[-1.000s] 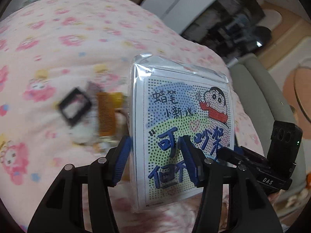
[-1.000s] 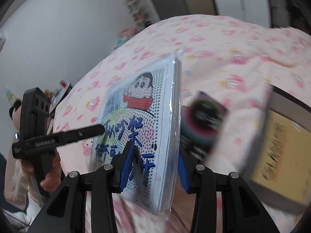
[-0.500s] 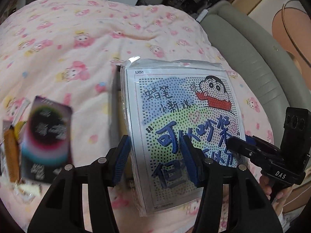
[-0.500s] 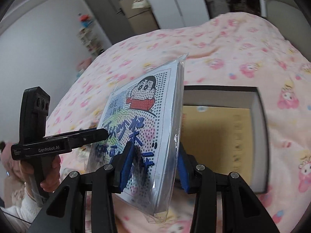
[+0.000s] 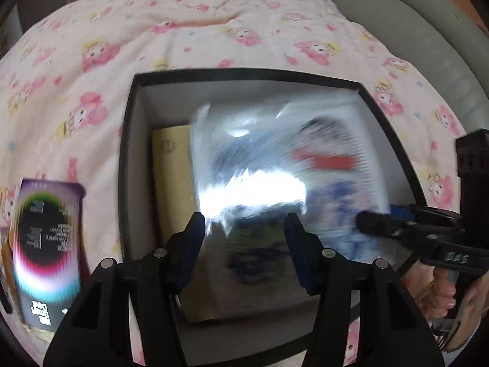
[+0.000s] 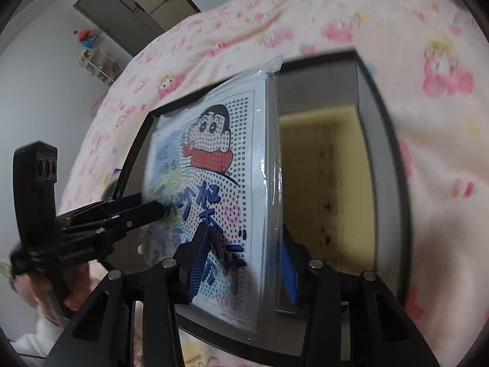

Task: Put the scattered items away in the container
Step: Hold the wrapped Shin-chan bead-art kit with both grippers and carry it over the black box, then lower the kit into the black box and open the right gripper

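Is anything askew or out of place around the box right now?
The wrapped cartoon kit is askew: it stands on edge over the black box, pinched by the closing right gripper, not yet lying flat on the yellow book inside. A purple card box lies outside on the pink quilt.

"DAS" on right hand-held gripper (image 5: 379, 224)
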Action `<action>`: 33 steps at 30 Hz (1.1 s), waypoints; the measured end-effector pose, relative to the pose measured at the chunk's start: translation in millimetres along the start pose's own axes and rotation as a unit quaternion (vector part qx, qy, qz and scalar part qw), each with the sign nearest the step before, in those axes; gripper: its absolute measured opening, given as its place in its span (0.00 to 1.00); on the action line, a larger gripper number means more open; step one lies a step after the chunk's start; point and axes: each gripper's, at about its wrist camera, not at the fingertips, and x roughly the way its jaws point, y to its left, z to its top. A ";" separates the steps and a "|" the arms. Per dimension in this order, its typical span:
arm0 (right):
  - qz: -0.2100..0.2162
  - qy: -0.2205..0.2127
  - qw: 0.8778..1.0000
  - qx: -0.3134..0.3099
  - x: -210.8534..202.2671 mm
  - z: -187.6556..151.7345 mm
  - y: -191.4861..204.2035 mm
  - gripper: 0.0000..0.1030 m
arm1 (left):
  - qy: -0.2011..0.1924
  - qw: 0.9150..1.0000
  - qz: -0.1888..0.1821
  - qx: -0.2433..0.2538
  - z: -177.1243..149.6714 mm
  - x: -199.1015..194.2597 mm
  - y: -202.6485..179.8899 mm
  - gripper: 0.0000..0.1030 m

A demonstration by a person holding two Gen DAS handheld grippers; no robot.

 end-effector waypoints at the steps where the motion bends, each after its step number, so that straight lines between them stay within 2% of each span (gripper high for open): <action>1: -0.006 0.007 1.000 -0.005 4.6 -2.2 2.3 0.33 | 0.010 1.000 -0.019 0.001 -0.7 1.6 -2.1 0.51; 2: -0.021 0.016 1.000 -0.013 10.4 -3.9 6.4 0.33 | 0.015 1.000 -0.022 0.004 -3.1 2.9 -7.4 0.51; 5: -0.040 0.030 0.998 -0.032 26.1 -8.5 19.4 0.33 | 0.000 0.999 0.023 0.040 -11.7 5.2 -20.4 0.51; 8: -0.052 0.025 0.998 -0.026 26.8 -9.5 23.7 0.33 | 0.010 0.999 0.012 0.032 -15.5 11.3 -16.1 0.51; 13: -0.161 -0.030 0.985 -0.051 8.8 -7.5 34.5 0.33 | 0.003 1.000 0.017 0.022 -16.5 11.1 -9.0 0.51; 15: -0.201 -0.031 0.977 -0.059 11.1 -3.2 35.2 0.33 | -0.001 1.000 0.018 0.017 -16.2 10.1 -7.3 0.51; 17: -0.230 -0.015 0.971 -0.071 21.3 -2.6 41.4 0.33 | -0.008 1.000 0.025 0.009 -16.8 9.3 -3.7 0.49; 20: -0.236 0.027 0.968 -0.084 38.6 -2.0 35.3 0.33 | -0.014 1.000 0.027 0.002 -17.7 6.4 1.6 0.39; 22: -0.260 0.041 0.959 -0.106 47.1 -2.2 40.3 0.33 | -0.016 1.000 0.023 0.000 -18.3 5.4 4.5 0.39; 25: -0.250 0.063 0.958 -0.127 55.4 -3.6 49.8 0.33 | -0.017 1.000 0.019 -0.001 -18.6 4.6 5.5 0.39; 27: -0.211 0.076 0.967 -0.120 59.6 -4.3 53.2 0.33 | -0.017 1.000 0.019 0.003 -18.3 5.8 6.0 0.39; 28: -0.194 0.079 0.971 -0.113 59.7 -4.8 54.8 0.38 | -0.017 1.000 0.019 0.006 -18.8 6.3 6.0 0.39; 31: -0.134 0.064 0.985 -0.092 49.7 -8.0 56.0 0.39 | -0.015 1.000 0.013 0.022 -21.6 10.3 3.6 0.39; 33: -0.129 0.035 0.989 -0.071 30.9 -10.7 53.8 0.39 | -0.004 1.000 0.006 0.030 -23.8 13.5 0.4 0.39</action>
